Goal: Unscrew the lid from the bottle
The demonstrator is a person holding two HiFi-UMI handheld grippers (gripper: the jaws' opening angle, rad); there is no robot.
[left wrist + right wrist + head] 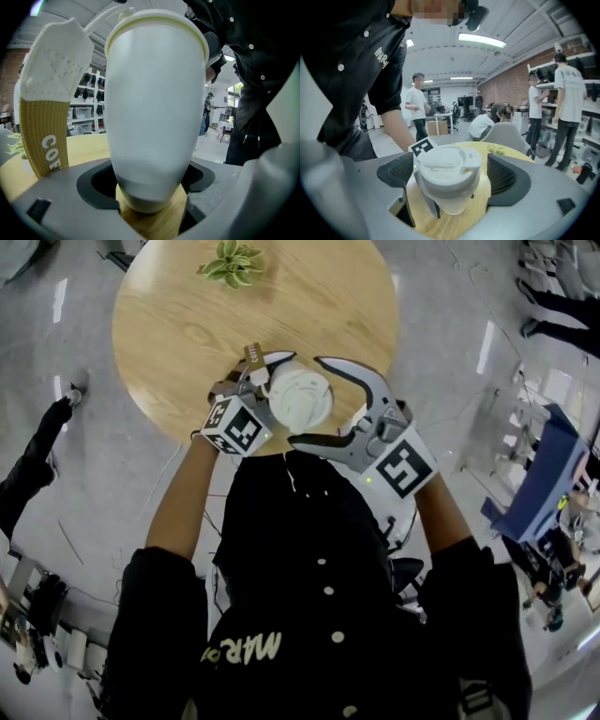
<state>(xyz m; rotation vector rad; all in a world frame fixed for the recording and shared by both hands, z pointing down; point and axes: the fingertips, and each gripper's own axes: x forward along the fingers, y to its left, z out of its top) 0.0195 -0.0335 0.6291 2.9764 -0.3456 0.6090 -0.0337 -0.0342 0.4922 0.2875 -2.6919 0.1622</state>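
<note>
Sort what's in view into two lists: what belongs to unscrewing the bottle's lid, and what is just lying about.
Part of the job:
- bottle, clamped in the left gripper jaws
- lid, on the bottle, between the open jaws of the right gripper

Just lying about:
- small plant at the far edge of the table
- people in the room behind

A white bottle (pixel 154 108), narrow at the base and widening toward the top, stands roughly upright at the near edge of a round wooden surface (pixel 178 324). It is clamped low on its body between the jaws of the left gripper (pixel 150 187). Its white lid (pixel 447 161), with a raised flip cover, is still seated on top. A tan-and-white carry strap (pixel 47 117) shows beside the bottle.
</note>
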